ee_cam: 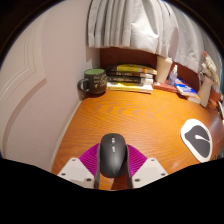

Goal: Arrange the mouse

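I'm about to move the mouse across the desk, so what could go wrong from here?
The mouse sits between the jaws of the gripper; whether both pads press on it is unclear, so it might slip when lifted. The mouse pad lies off to the right near the desk edge, so an overshoot could drop the mouse. The mug and stacked books ahead could be knocked.

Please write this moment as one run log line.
hand-held gripper: shut on dark grey computer mouse | mouse: on orange wooden desk | mouse pad: beyond, unoccupied
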A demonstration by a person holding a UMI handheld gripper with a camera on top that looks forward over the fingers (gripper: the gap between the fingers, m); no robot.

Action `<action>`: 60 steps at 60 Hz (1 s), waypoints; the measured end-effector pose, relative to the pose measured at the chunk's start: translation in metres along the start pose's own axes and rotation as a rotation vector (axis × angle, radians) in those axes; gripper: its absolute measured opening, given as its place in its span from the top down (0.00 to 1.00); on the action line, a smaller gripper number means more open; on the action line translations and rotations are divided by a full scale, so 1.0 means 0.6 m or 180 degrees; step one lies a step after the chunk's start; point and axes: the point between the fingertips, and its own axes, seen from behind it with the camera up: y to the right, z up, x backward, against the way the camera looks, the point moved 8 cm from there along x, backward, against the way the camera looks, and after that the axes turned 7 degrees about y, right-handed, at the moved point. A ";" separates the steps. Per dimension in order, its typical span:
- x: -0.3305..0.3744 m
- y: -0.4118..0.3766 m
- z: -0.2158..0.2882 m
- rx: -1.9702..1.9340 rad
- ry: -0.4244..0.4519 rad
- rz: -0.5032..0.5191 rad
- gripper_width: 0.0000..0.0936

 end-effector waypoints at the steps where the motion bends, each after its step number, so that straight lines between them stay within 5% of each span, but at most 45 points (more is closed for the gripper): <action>1: 0.000 0.000 0.001 -0.0002 -0.0018 -0.0010 0.61; 15: 0.005 -0.006 0.038 -0.0293 -0.0133 0.0178 0.63; 27: 0.105 0.087 0.208 -0.0178 0.0446 0.0331 0.63; 39: 0.202 0.310 0.325 -0.0085 0.0926 -0.0011 0.63; 49: 0.197 0.496 0.279 -0.0300 0.0893 -0.0312 0.63; 60: 0.115 0.597 0.133 -0.0331 0.0297 -0.0432 0.63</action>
